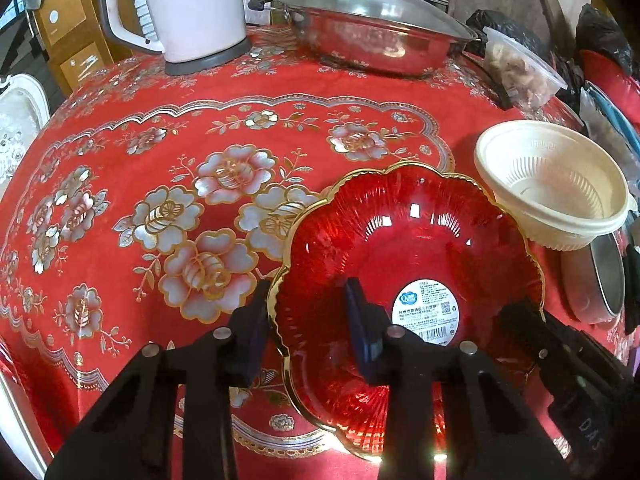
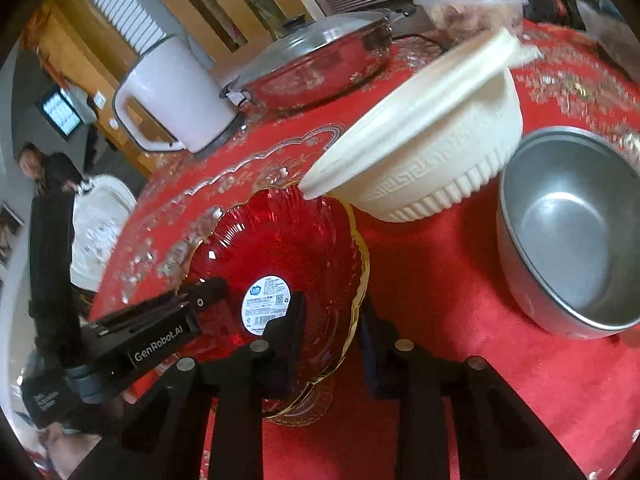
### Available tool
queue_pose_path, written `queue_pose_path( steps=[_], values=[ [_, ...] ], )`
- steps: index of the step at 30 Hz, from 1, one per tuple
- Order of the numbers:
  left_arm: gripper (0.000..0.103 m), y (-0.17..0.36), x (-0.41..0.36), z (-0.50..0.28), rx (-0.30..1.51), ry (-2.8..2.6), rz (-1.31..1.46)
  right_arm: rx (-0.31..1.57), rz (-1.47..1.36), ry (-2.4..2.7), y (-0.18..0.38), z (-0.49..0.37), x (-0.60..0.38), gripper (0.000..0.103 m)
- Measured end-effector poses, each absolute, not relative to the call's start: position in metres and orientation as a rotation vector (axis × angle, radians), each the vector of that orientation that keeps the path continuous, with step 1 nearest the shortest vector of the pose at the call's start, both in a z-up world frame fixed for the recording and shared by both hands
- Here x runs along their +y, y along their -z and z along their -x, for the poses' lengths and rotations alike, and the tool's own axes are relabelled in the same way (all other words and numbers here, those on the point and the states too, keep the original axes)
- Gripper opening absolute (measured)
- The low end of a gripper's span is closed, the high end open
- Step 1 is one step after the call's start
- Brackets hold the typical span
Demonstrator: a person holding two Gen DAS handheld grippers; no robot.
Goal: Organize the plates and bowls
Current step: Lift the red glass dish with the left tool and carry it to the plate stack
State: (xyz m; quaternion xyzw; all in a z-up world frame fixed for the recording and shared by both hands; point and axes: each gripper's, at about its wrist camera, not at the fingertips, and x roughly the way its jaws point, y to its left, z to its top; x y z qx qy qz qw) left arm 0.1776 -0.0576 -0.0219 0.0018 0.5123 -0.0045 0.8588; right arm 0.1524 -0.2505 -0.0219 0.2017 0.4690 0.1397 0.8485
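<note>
Round table (image 1: 120, 92) under red flowered cloth, kettle (image 1: 188, 8) and lidded pan (image 1: 372, 32) at the far edge. Left gripper (image 1: 312, 320) spread astride the red dish's (image 1: 408, 248) near rim, right gripper (image 2: 332, 328) spread astride its opposite rim, neither clearly pinching yet; risk of the slick gilt rim slipping or the dish tipping if the two close or lift unevenly, or of knocking the cream bowl (image 2: 436, 152) leaning over its far edge. One red dish, one cream bowl, one steel bowl (image 2: 568, 232); one kettle, one pan.

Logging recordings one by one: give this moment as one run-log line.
left gripper: open, straddling red dish rim | right gripper: open, straddling opposite rim | cream bowl: overlapping dish edge | steel bowl: on table, apart
</note>
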Motion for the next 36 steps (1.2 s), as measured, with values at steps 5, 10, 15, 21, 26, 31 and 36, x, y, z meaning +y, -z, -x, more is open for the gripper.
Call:
queue_pose_path(
  steps=[5,10,15,21,26,31,36],
  values=[
    [0.034,0.022,-0.059,-0.176,1.073,0.005,-0.012,0.984,-0.371,-0.279,0.019,-0.153,-0.244,0.031],
    [0.034,0.022,-0.060,-0.175,1.069,0.004,-0.029,0.990,-0.372,-0.309,0.019,-0.157,-0.243,0.036],
    [0.034,0.022,-0.061,-0.176,1.066,-0.002,-0.033,0.997,-0.349,-0.314,0.021,-0.158,-0.246,0.019],
    [0.034,0.023,-0.059,-0.175,1.074,-0.001,-0.021,0.955,-0.278,-0.299,0.015,-0.145,-0.244,0.013],
    [0.034,0.018,-0.055,-0.164,1.060,0.010,0.008,0.921,-0.234,-0.290,0.005,-0.129,-0.241,0.014],
    [0.034,0.003,-0.056,-0.147,1.027,0.010,0.001,0.896,-0.231,-0.291,-0.008,-0.115,-0.240,0.015],
    [0.034,-0.011,-0.049,-0.125,0.998,0.013,0.024,0.862,-0.231,-0.310,-0.026,-0.094,-0.236,0.017]
  ],
)
